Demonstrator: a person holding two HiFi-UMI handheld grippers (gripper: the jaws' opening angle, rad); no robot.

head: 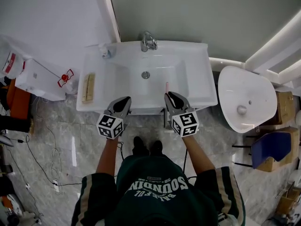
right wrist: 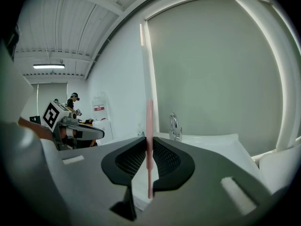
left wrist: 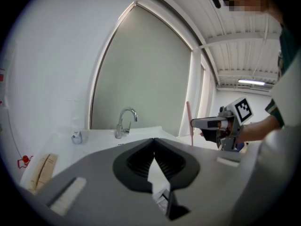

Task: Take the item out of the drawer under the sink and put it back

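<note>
Right gripper [right wrist: 149,142]: closed narrowly on a pink stick [right wrist: 149,121]; the stick is gripped near its lower end between the pads.
Pink stick: held upright, rising well above the jaws, over the front edge of the sink [head: 197,79], right of the middle.
Left gripper [left wrist: 154,142]: jaws brought together at the tips, with nothing between them; held at the sink's front edge, left of the middle, beside the right gripper but apart from it.
Tap [head: 148,41]: set at the middle of the sink's back edge.
Tan packet [head: 88,87]: laid flat along the sink's left edge.
Small bottle [head: 106,52]: stood at the sink's back left corner.
White basin [head: 244,98]: placed just right of the sink.
Boxed item with red bow [head: 44,79]: placed left of the sink.
</note>
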